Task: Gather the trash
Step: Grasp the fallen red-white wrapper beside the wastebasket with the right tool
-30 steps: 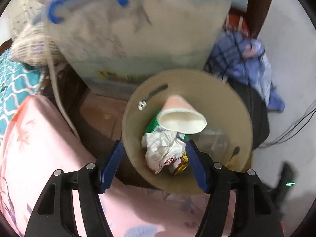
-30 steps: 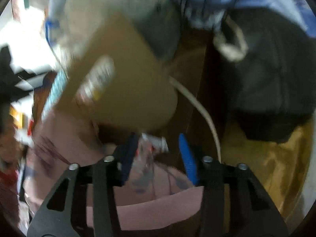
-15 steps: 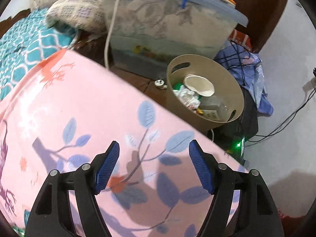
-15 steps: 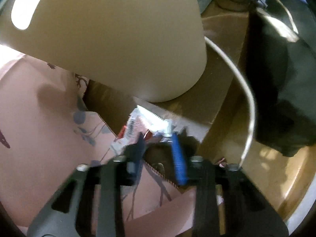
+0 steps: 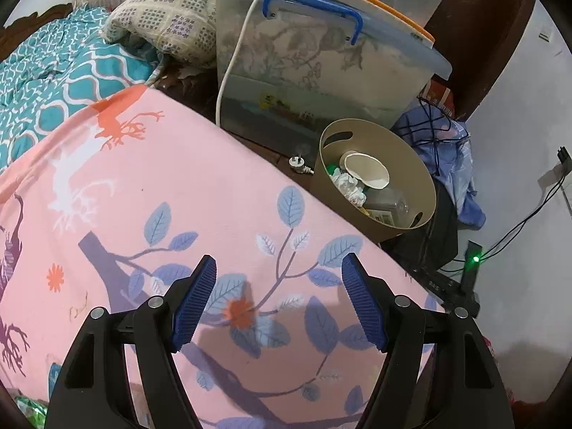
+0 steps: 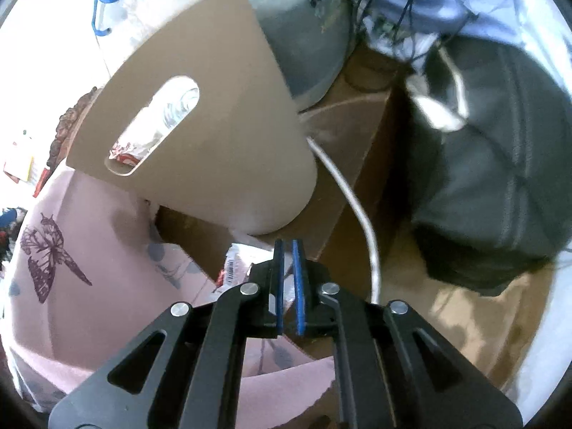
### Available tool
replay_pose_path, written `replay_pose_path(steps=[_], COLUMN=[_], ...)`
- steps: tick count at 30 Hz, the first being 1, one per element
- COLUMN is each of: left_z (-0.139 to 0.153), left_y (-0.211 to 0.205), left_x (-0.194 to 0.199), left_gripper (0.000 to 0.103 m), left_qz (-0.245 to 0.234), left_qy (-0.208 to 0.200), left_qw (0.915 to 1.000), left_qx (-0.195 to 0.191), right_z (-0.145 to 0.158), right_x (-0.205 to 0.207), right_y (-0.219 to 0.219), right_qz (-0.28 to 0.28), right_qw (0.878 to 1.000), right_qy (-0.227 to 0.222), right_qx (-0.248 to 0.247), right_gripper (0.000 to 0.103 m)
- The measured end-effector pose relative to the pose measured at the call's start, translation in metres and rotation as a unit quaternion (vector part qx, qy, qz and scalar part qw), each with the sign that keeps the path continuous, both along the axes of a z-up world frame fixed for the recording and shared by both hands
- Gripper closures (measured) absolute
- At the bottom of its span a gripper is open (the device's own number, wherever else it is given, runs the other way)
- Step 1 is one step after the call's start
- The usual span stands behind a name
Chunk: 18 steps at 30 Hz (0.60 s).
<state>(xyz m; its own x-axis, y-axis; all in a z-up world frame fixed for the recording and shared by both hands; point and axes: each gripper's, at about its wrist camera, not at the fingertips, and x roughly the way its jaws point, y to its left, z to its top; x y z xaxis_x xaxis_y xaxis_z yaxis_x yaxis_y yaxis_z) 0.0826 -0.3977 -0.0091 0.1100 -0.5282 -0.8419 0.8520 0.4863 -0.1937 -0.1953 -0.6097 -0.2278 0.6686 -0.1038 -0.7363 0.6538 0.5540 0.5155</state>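
A tan trash bin [image 5: 423, 178] stands on the floor beside the bed, holding a white paper cup [image 5: 368, 169], crumpled paper [image 5: 346, 182] and a clear plastic bottle [image 5: 388, 203]. My left gripper [image 5: 279, 295] hangs open over the pink leaf-print bedsheet [image 5: 178, 196], well short of the bin, with nothing between its fingers. In the right wrist view the bin's outer wall [image 6: 221, 132] looms close. Just below its base my right gripper [image 6: 287, 279] is shut on a white and red wrapper [image 6: 234, 268], which sticks out to the left of the fingers.
A lidded storage box [image 5: 321, 71] with a blue handle stands behind the bin, a white cable [image 6: 357, 207] running past it. Blue clothes [image 5: 450, 164] and a dark bag [image 6: 500, 178] lie to the right. A pillow [image 5: 168, 18] and teal blanket [image 5: 53, 82] lie on the bed.
My left gripper drew back from right over the bin to above the pink sheet, so the bin looks smaller. My right gripper's fingers closed onto the wrapper by the bin's base.
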Motion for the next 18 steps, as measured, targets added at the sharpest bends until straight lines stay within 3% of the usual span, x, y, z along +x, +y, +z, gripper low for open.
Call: replay_pose_path(steps=[1,3,5,6,9,12,13,16,18], left_z=[-0.001,-0.001,0.001,0.002,0.001,-0.003,-0.005,-0.010,-0.009], left_y=[0.002,0.008,0.016,0.021,0.030,0.036,0.037,0.037,0.036], left_x=[0.000,-0.001,-0.001,0.000,0.005,0.010,0.011,0.012,0.011], left_gripper=[0.034,0.034,0.034,0.034,0.034,0.034,0.034,0.034,0.034], left_qz=[0.000,-0.001,0.000,0.004,0.018,0.030,0.033,0.036,0.036], left_qy=[0.001,0.000,-0.010,-0.016,-0.015,-0.008,-0.007,-0.006,-0.007], left_qw=[1.0000,1.0000,0.9999,0.9998,0.9996,0.9993,0.9991,0.9987,0.9986], left_qx=[0.001,0.005,0.010,0.012,0.016,0.023,0.027,0.036,0.037], right_z=[-0.009,-0.030,-0.043,-0.046,-0.049,-0.058,-0.062,-0.074,-0.078], right_x=[0.008,0.024,0.037,0.039,0.044,0.050,0.052,0.058,0.059], right_y=[-0.001,0.000,0.005,0.007,0.009,0.007,0.006,0.004,0.007], right_qz=[0.015,0.041,0.050,0.049,0.051,0.061,0.063,0.080,0.084], right_qw=[1.000,0.998,0.998,0.998,0.999,0.998,0.998,0.996,0.996], right_qy=[-0.003,0.024,0.040,0.035,0.010,0.012,0.012,0.016,0.010], right_qx=[0.016,0.030,0.016,0.008,0.006,0.005,0.008,0.030,0.039], right_gripper=[0.091,0.076,0.033,0.030,0.031,0.033,0.040,0.080,0.090])
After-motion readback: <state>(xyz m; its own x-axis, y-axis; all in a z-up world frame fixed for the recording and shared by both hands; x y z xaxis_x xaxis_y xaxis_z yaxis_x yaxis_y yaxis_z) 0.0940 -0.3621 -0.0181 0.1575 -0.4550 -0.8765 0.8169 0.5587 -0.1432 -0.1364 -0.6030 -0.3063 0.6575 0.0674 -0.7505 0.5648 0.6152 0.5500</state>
